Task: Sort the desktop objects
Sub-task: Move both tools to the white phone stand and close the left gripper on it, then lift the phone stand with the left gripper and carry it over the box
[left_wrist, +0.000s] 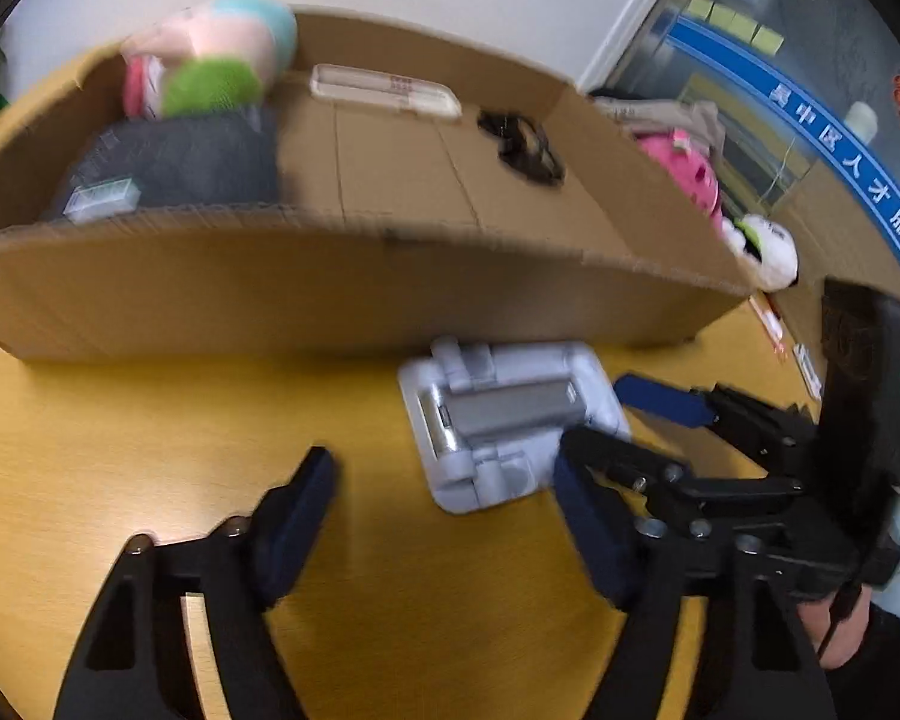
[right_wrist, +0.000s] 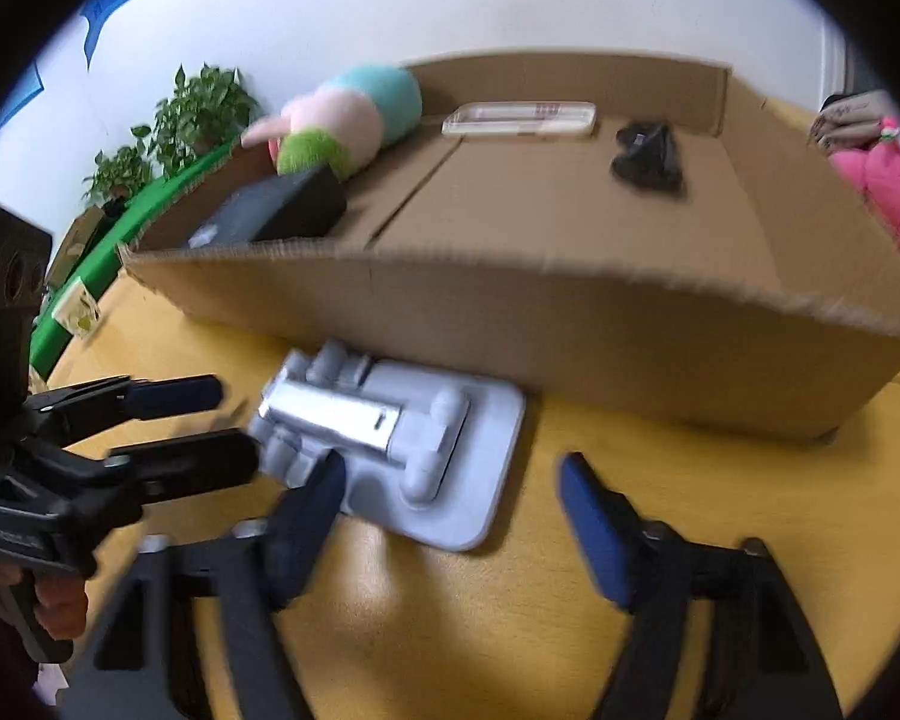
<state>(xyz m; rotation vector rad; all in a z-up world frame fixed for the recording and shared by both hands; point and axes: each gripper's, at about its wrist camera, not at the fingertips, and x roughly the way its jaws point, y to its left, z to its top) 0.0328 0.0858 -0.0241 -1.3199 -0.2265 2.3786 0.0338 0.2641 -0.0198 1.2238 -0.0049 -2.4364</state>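
The grey folding phone stand (left_wrist: 510,420) lay flat on the desk (left_wrist: 150,432) before the cardboard box (left_wrist: 330,288); rigid, light, hinged, best pinched at its base edges. Both grippers' fingers (left_wrist: 294,528) were half-open, empty

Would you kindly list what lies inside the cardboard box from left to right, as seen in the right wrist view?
Dark box → plush toy → clear flat case → small black object, all inside the cardboard box.
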